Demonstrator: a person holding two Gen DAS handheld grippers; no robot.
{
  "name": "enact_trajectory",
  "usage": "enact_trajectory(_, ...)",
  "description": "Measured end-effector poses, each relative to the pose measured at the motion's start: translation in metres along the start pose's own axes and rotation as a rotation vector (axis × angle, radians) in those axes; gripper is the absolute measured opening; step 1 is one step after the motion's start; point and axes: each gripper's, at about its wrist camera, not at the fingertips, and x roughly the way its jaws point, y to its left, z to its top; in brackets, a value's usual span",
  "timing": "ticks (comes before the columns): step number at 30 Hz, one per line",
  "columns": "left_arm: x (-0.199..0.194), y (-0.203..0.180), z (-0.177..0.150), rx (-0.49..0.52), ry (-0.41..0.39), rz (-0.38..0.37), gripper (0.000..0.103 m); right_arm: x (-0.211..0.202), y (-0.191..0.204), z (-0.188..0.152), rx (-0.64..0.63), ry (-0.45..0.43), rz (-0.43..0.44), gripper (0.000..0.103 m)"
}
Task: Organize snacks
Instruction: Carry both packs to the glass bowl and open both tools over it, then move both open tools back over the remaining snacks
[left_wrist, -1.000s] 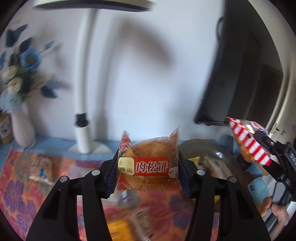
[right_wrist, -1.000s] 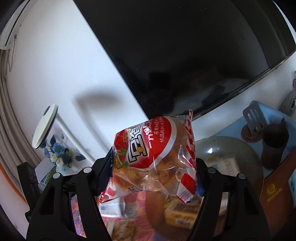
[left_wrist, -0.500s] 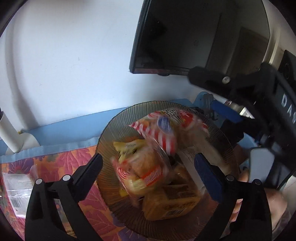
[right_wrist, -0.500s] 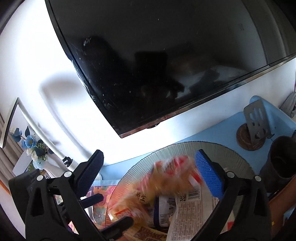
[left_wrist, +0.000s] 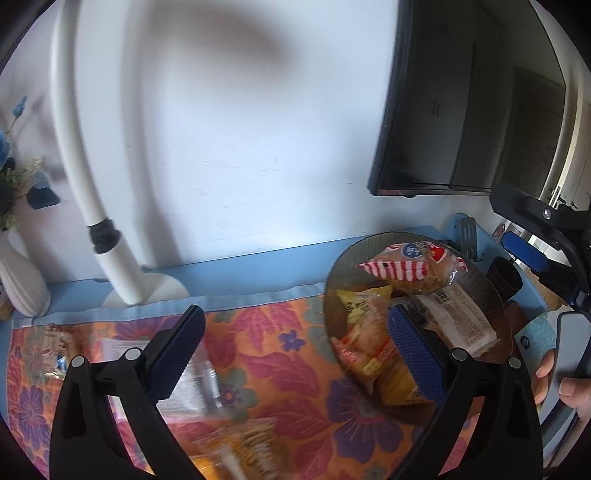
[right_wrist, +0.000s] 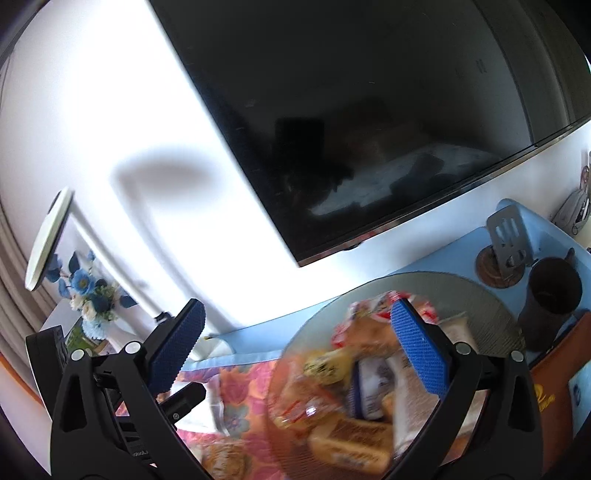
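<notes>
Setting: white wall, dark screen (right_wrist: 369, 122), table (left_wrist: 240, 266) under a floral cloth (left_wrist: 280, 354)
Plate: ribbed glass plate (left_wrist: 491, 295) at the right, piled with wrapped snacks
Top snack: red-striped bun packet (left_wrist: 410, 269) lies on the heap; long axis left to right, striped end pointing left
Left gripper (left_wrist: 295, 354): jaws wide apart, nothing between them
Right gripper (right_wrist: 295, 350): jaws wide apart, empty, over the plate
Remaining: by my reading partly done; blurred packets (left_wrist: 236, 446) on the near cloth are not yet on the plate
</notes>
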Motion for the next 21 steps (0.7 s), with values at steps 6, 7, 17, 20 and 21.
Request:
enact_trajectory(6, -0.030, 0.030, -0.015, 0.027, -0.028, 0.075, 0.098, -0.002, 0.043, -0.016, -0.045, 0.001, 0.034, 0.100)
enact_trajectory(7, -0.035, 0.035, -0.016, 0.024, -0.030, 0.080, 0.098, -0.002, 0.050, -0.020, -0.055, 0.004, 0.041, 0.100)
enact_trajectory(17, -0.067, 0.110, -0.045, -0.068, -0.042, 0.141, 0.098, 0.007, 0.115, -0.063, -0.150, 0.065, 0.072, 0.100)
enact_trajectory(20, -0.076, 0.138, -0.051, -0.110, -0.048, 0.166, 0.098, 0.009, 0.132, -0.080, -0.198, 0.079, 0.068, 0.100)
enact_trajectory(21, -0.080, 0.151, -0.054, -0.135, -0.051, 0.172, 0.098, 0.009, 0.134, -0.085, -0.212, 0.083, 0.065, 0.100)
